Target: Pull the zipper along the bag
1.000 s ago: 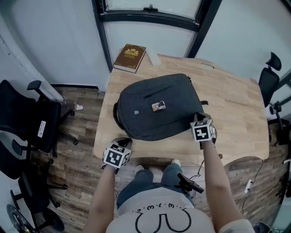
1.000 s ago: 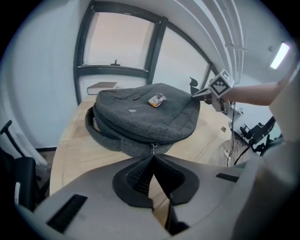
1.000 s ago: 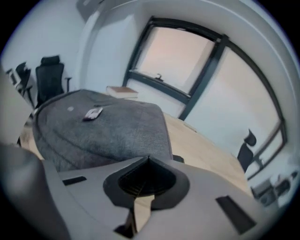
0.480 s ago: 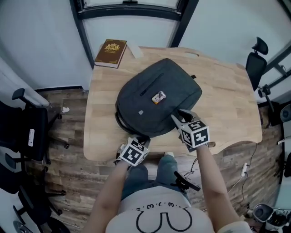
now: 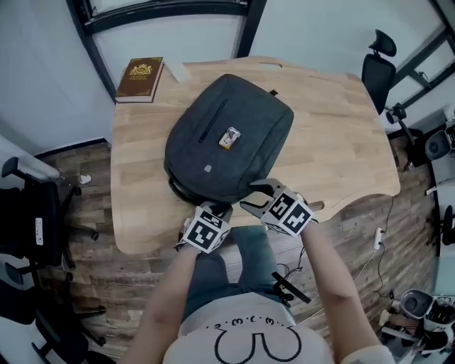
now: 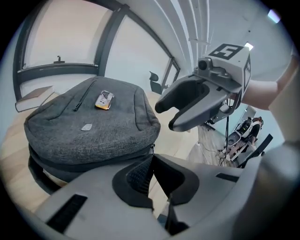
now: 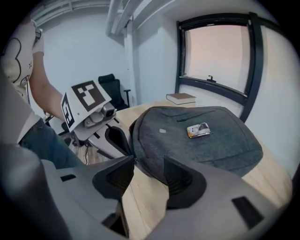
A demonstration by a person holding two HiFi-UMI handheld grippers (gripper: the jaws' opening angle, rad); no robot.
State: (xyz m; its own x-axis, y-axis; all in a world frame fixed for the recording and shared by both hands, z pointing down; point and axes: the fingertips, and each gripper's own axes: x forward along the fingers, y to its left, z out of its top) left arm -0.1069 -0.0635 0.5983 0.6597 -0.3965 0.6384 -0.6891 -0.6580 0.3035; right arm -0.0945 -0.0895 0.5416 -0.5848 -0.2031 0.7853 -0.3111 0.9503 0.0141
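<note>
A dark grey backpack (image 5: 227,138) lies flat on the wooden table (image 5: 334,149), with a small orange-and-white tag (image 5: 229,137) on top. Both grippers are at its near edge. My left gripper (image 5: 219,208) is shut with nothing between its pads (image 6: 140,176); the bag (image 6: 89,122) lies just beyond it. My right gripper (image 5: 254,197) is to its right, and its jaws have just been opening; only bare table shows between them. In the right gripper view (image 7: 145,176) the bag's rim (image 7: 140,140) passes just beyond the fingertips. A small zipper pull (image 6: 152,147) hangs at the bag's edge.
A brown book (image 5: 139,79) lies at the table's far left corner. Office chairs stand to the left (image 5: 35,220) and at the far right (image 5: 377,67). A window frame (image 5: 170,11) runs behind the table. The table's near edge is right under the grippers.
Both grippers have moved inward to the middle of the bag's near edge. The right gripper's jaws have gone from shut to open. The left gripper stays shut.
</note>
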